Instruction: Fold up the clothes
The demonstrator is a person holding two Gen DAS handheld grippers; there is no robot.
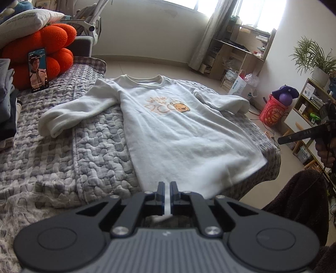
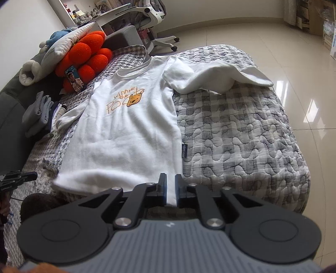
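A white T-shirt (image 1: 178, 130) with an orange bear print lies face up on the grey checked quilt (image 1: 63, 157), collar away from me and both sleeves spread. My left gripper (image 1: 167, 184) is at the near hem, shut on a thin strip of its cloth. In the right wrist view the same T-shirt (image 2: 126, 134) runs down to my right gripper (image 2: 171, 176). That gripper's jaws stand slightly apart at the hem's right corner, with the cloth lying loosely between them. The hem between the two grippers looks blurred.
An orange puffy cushion (image 1: 42, 48) with a phone (image 1: 38, 70) leaning on it sits at the bed's far left, beside a pile of folded clothes (image 2: 40, 113). An office chair (image 2: 151, 19), wooden shelves (image 1: 237, 52) and a red bucket (image 1: 273, 109) stand on the tiled floor.
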